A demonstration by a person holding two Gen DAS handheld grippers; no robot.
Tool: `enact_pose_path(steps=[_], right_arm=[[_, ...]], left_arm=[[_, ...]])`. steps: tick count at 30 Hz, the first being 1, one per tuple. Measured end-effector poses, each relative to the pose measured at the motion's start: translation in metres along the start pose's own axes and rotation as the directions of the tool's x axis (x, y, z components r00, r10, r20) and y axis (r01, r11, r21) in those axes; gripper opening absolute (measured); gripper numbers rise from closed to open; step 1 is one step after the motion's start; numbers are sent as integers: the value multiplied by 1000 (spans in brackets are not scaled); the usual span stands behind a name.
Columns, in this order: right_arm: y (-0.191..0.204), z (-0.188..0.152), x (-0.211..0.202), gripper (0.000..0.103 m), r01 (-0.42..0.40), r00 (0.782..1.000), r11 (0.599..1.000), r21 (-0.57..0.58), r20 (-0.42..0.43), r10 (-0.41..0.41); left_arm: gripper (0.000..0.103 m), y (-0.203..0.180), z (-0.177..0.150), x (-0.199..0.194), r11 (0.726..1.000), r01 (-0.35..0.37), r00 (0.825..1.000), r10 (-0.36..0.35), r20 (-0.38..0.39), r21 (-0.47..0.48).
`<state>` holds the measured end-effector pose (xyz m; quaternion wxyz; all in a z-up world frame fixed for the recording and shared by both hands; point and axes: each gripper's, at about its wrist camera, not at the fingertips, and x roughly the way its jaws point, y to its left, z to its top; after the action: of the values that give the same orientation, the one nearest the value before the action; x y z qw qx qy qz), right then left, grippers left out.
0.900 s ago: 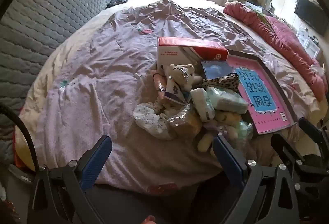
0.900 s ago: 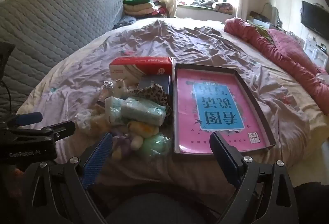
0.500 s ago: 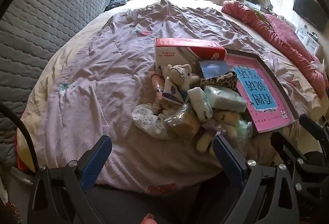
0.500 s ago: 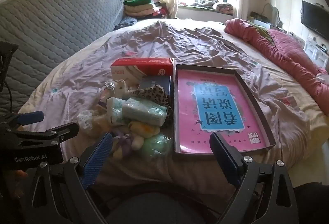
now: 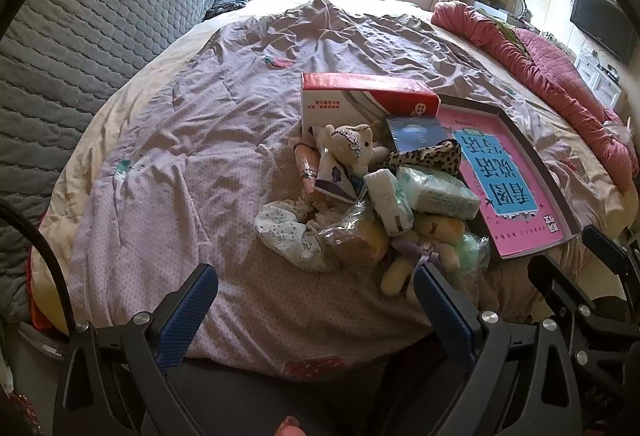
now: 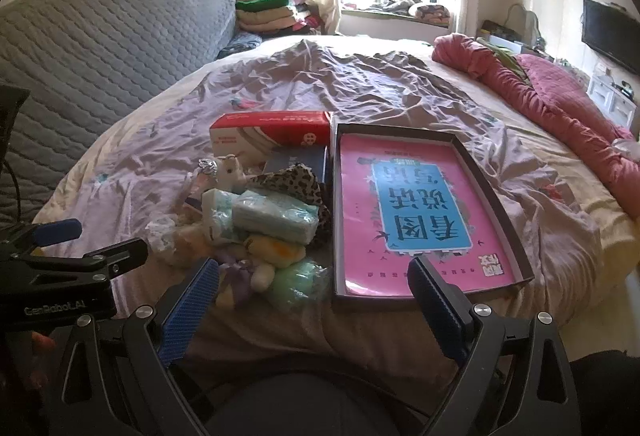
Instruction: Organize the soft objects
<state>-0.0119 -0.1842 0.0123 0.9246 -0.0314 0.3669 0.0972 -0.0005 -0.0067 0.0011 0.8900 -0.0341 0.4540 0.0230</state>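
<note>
1. Two tongs were spread wide and held nothing: the left gripper (image 5: pixel 314 290) and the right gripper (image 6: pixel 314 282).
2. Past the left gripper's right finger sat the pile of soft toys (image 5: pixel 380 196) on the bed (image 5: pixel 180 156).
3. Beyond the right gripper lay the pink tray (image 6: pixel 420 212), just right of the pile.

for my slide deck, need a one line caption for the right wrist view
Open right tongs hover over a pile of soft toys beside a pink-lined box on the bed.

Heap of soft things (image 6: pixel 256 220) left of tray (image 6: pixel 516 248), box (image 6: pixel 272 134) behind.
</note>
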Motion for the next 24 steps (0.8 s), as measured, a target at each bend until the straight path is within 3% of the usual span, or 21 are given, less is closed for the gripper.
enact_pose_path(steps=[24], right_arm=[[-1,0,1,96,7,1000,1000,5,4,-7]], left_arm=[[99,-3,-1,-1,1000,3,1000,-3,-1,13]])
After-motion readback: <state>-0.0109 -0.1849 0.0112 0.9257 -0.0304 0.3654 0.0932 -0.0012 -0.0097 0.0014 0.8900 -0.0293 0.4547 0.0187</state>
